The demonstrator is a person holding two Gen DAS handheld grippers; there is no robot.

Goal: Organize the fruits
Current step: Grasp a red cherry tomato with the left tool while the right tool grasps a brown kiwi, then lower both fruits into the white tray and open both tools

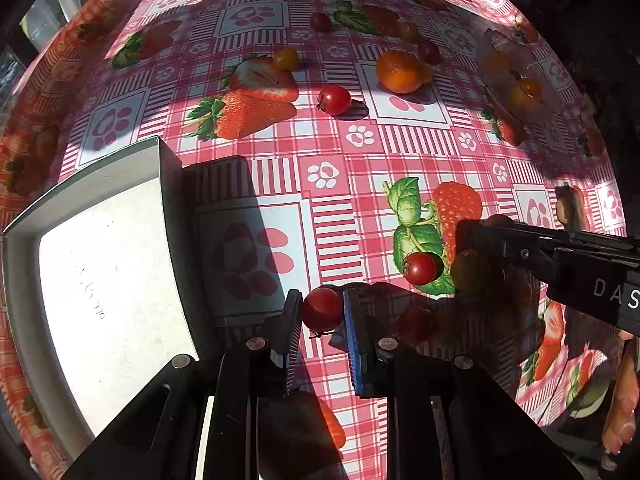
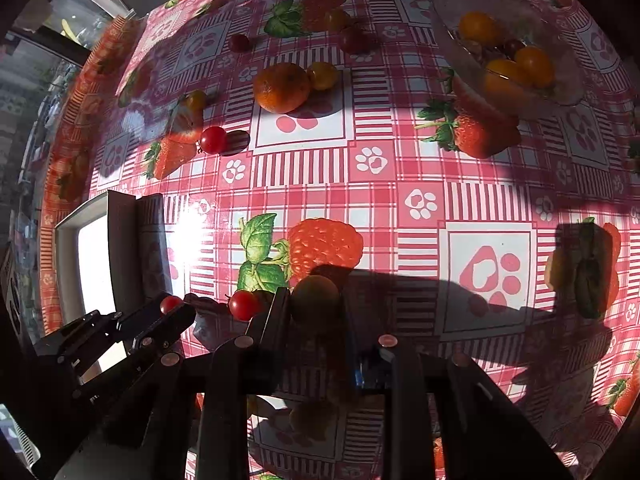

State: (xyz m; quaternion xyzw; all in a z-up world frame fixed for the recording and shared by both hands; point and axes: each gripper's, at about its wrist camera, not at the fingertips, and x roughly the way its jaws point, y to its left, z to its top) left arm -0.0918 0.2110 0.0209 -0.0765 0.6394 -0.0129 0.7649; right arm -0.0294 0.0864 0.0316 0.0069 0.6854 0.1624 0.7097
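Left gripper: jaws drawn in and clamped on a red cherry tomato, blue ribbed pads touching it on both sides. It sits low over the tablecloth, near edge of the scene, just right of the white tray.

Right gripper: jaws close together, clamped on a greenish-yellow cherry tomato. The fruit is in shadow, so its colour is uncertain. From the left wrist view the right gripper enters from the right, near a second red cherry tomato that lies loose on the printed leaf.

Writing: white letters "DAS" on the right gripper body, cut off by the frame edge. Faint marks on the tray floor, not legible.

Rest of the fruit:
- mandarin mid-far, a yellow cherry tomato touching its right side
- another red cherry tomato left of centre, alone
- small orange-yellow tomato just beyond it
- two dark red grapes, it seems, further back and apart
- clear glass bowl far right, with yellow-orange tomatoes in it

The tray holds no fruit in the part visible.
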